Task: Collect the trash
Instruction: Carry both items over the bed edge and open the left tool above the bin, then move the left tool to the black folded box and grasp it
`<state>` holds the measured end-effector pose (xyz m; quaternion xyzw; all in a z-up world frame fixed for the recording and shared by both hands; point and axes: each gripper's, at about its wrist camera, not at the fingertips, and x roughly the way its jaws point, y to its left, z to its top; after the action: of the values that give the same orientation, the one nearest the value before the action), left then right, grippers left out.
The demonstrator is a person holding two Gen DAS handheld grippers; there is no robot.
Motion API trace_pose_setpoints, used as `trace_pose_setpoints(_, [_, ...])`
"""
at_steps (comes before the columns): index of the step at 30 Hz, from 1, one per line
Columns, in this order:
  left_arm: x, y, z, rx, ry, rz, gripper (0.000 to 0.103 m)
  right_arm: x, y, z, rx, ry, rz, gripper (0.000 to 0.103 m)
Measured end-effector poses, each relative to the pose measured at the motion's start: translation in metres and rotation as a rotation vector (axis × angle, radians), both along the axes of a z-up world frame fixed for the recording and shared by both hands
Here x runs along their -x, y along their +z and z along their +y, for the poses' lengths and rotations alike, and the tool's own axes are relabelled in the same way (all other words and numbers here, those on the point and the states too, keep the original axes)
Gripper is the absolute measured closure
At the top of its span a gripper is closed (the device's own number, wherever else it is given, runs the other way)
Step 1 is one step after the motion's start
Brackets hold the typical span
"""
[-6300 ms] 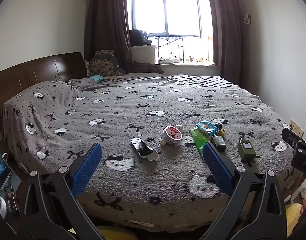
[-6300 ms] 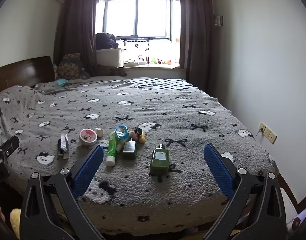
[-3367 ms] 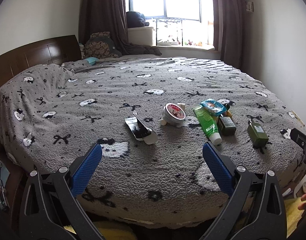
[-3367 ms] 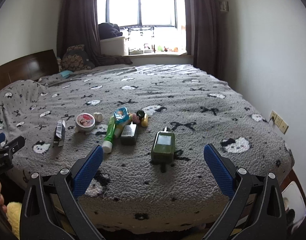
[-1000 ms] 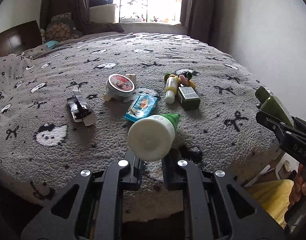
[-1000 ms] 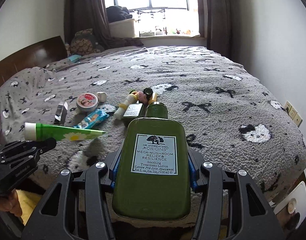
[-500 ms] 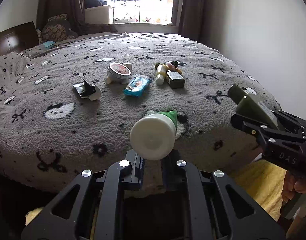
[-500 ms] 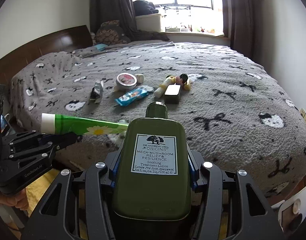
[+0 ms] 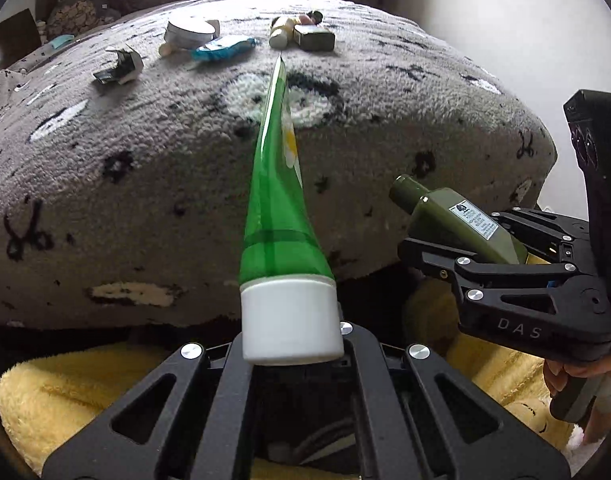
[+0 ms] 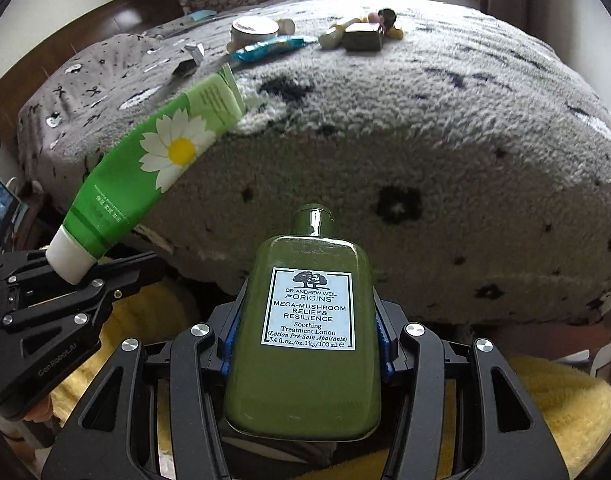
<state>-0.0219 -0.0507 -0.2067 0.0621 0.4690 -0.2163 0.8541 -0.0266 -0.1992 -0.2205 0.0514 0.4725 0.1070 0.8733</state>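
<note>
— What are you holding?
— My left gripper (image 9: 291, 344) has its jaws pinching the white cap of the green tube (image 9: 279, 204); my right gripper (image 10: 305, 344) clamps the olive lotion bottle (image 10: 305, 332).
— Where?
— Both off the bed's (image 10: 445, 168) edge, above something yellow (image 9: 65, 392).

A green tube (image 9: 279, 200) with a white cap and a daisy print is clamped by its cap in the left claw (image 9: 291, 344), tail pointing at the bed (image 9: 145, 152). A dark olive lotion bottle (image 10: 305, 332) with a white label sits pinched in the right claw (image 10: 305, 360), neck forward. A blue wrapper (image 9: 223, 47), round tin (image 9: 185, 32), small box (image 9: 315, 38) and torn packet (image 9: 119, 68) lie on the bed.
</note>
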Motion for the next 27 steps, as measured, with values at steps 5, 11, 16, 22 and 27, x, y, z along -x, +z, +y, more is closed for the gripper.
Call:
trace_pose_setpoints(5, [-0.001, -0.019, -0.004, -0.038, -0.022, 0.05, 0.103, -0.005, -0.017, -0.002, -0.014, -0.018, 0.058, 0.05])
trace_pose_setpoints(11, [0.001, -0.025, -0.004, -0.069, -0.036, 0.075, 0.06, -0.004, -0.02, -0.006, -0.013, -0.025, 0.066, 0.035])
trace_pose_setpoints(16, [0.002, -0.021, -0.001, -0.084, -0.024, 0.054, 0.043, -0.003, -0.011, -0.012, 0.01, -0.054, 0.035, 0.027])
trace_pose_setpoints(22, [0.0, -0.01, 0.009, -0.072, -0.003, 0.029, 0.039, -0.007, 0.004, -0.022, 0.024, -0.075, -0.009, 0.026])
trace_pose_setpoints(27, [-0.012, 0.011, 0.031, -0.07, 0.062, -0.038, 0.036, -0.012, 0.025, -0.029, 0.047, -0.097, -0.08, 0.025])
